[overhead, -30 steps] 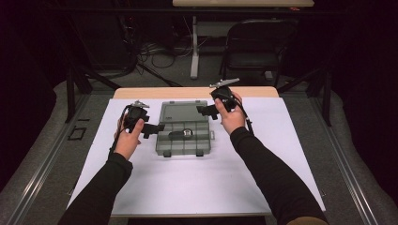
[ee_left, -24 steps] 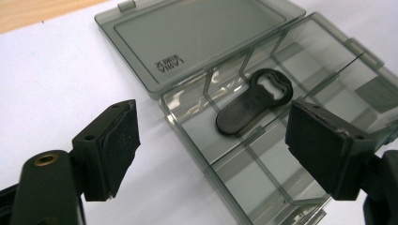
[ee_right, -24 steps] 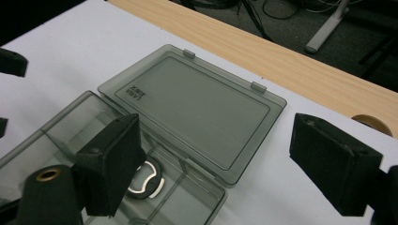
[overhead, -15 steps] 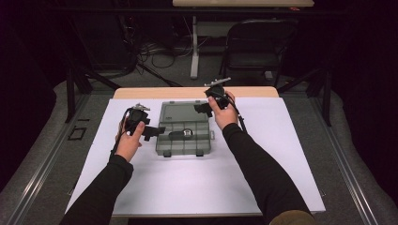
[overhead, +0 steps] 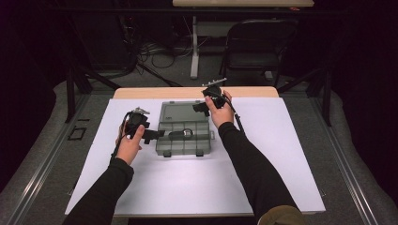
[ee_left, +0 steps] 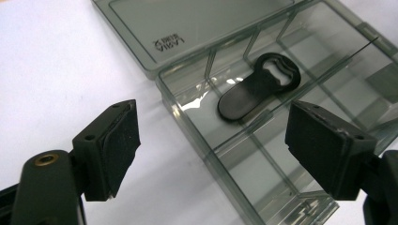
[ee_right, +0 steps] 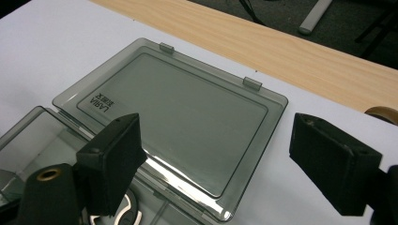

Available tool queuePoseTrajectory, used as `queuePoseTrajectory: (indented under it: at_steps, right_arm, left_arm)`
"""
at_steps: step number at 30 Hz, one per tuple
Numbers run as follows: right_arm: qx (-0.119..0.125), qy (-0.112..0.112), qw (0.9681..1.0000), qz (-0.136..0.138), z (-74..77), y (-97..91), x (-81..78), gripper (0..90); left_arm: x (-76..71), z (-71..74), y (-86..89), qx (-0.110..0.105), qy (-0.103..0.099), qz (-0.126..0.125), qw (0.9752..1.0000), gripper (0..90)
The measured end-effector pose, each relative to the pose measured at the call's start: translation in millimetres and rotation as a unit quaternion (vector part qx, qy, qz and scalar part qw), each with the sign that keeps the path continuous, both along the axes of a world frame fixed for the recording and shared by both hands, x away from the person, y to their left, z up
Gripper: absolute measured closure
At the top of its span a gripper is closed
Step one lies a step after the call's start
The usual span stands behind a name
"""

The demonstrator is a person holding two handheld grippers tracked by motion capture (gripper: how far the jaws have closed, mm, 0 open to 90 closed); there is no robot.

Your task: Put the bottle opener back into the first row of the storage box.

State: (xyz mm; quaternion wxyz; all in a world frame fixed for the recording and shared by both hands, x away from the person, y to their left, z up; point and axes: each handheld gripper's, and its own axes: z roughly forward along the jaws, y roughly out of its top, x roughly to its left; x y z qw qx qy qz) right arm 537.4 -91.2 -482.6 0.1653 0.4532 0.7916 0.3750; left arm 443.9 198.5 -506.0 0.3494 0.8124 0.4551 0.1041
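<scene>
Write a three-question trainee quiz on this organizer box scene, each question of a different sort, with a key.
1. True or false: the lid of the organizer box lies open and flat on the table.
2. What lies in a compartment of the box? A) a black bottle opener B) a red screwdriver C) a coin
3. Fill in: the jaws of the left hand-held gripper stand ____, with nothing between the pads.

Key:
1. True; the right hand-held gripper hangs over the opened lid.
2. A, the black bottle opener.
3. open
</scene>
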Motion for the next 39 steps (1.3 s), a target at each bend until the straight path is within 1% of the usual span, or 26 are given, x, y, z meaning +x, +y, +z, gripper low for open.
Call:
queuePoseTrajectory:
  at_steps: [3, 4, 5, 8, 9, 13, 15, 17, 19, 22, 24, 26, 27, 29, 31, 33, 34, 36, 39]
  right_arm:
    - [-0.006, 0.008, 0.9999, -0.002, -3.9, 0.7, 1.1, 16.8]
    - [-0.005, 0.003, 1.0000, -0.002, -5.7, 0.7, 2.0, 16.8]
    - [-0.006, 0.009, 0.9999, -0.003, -6.4, 0.4, 2.2, 16.8]
    - [-0.005, 0.011, 0.9999, -0.010, -11.3, -0.9, 3.5, 16.8]
    - [-0.004, 0.015, 0.9998, -0.013, -13.4, -1.3, 3.6, 16.9]
    - [-0.008, 0.022, 0.9996, -0.018, -22.0, -3.5, 5.1, 16.9]
    - [-0.009, 0.028, 0.9993, -0.024, -25.2, -5.1, 6.6, 16.9]
    - [-0.002, 0.032, 0.9991, -0.028, -28.2, -7.3, 7.7, 16.9]
    - [-0.010, 0.034, 0.9989, -0.031, -30.7, -8.2, 8.9, 17.2]
    - [-0.007, 0.036, 0.9987, -0.035, -33.3, -8.7, 9.1, 17.8]
    - [-0.012, 0.038, 0.9987, -0.033, -35.2, -8.0, 8.8, 17.8]
    - [-0.011, 0.038, 0.9987, -0.032, -38.6, -7.6, 8.9, 17.5]
    - [-0.014, 0.042, 0.9985, -0.032, -39.8, -8.1, 8.7, 17.2]
    - [-0.011, 0.045, 0.9982, -0.037, -43.9, -9.1, 8.7, 15.7]
    - [-0.011, 0.047, 0.9980, -0.041, -47.5, -10.5, 8.5, 15.3]
    - [-0.005, 0.054, 0.9977, -0.039, -49.7, -12.5, 8.7, 14.8]
    - [0.002, 0.054, 0.9978, -0.039, -51.0, -13.3, 9.2, 14.5]
    - [0.007, 0.058, 0.9974, -0.043, -51.3, -14.2, 9.5, 14.5]
    - [0.004, 0.053, 0.9978, -0.039, -51.9, -13.3, 9.8, 14.5]
  left_arm:
    - [-1.1, -4.0, -1.0, 0.004, 0.001, 0.000, 1.0000, 18.4]
    - [-1.5, -4.8, -1.6, 0.005, 0.004, -0.001, 1.0000, 18.4]
    - [-2.3, -6.0, -2.7, 0.005, 0.004, 0.000, 1.0000, 18.4]
    - [-4.2, -9.9, -5.7, 0.011, 0.005, -0.005, 0.9999, 18.4]
    - [-4.6, -11.6, -6.7, 0.014, 0.006, -0.007, 0.9999, 18.4]
    - [-6.0, -19.8, -11.0, 0.020, 0.015, -0.013, 0.9996, 18.4]
    - [-6.5, -23.6, -12.9, 0.025, 0.019, -0.011, 0.9994, 18.4]
    - [-6.4, -26.8, -14.3, 0.023, 0.024, -0.010, 0.9994, 18.4]
    - [-6.5, -29.7, -16.3, 0.032, 0.026, -0.013, 0.9991, 18.4]
    - [-7.2, -34.2, -19.4, 0.042, 0.028, -0.012, 0.9987, 18.4]
    - [-7.5, -36.3, -20.2, 0.045, 0.032, -0.012, 0.9984, 18.5]
    - [-8.0, -38.2, -20.3, 0.045, 0.032, -0.009, 0.9984, 18.4]
    - [-8.3, -39.2, -20.3, 0.044, 0.036, -0.008, 0.9984, 18.4]
    - [-8.8, -41.4, -20.6, 0.048, 0.036, -0.007, 0.9982, 18.4]
    - [-9.1, -43.6, -20.9, 0.048, 0.037, -0.007, 0.9981, 18.4]
    - [-8.8, -45.0, -20.5, 0.041, 0.038, -0.003, 0.9984, 17.4]
    - [-8.5, -45.5, -20.6, 0.040, 0.038, -0.002, 0.9985, 17.5]
    - [-8.6, -45.9, -20.7, 0.040, 0.036, -0.002, 0.9985, 17.5]
    - [-8.5, -46.4, -20.4, 0.039, 0.034, -0.003, 0.9987, 17.1]
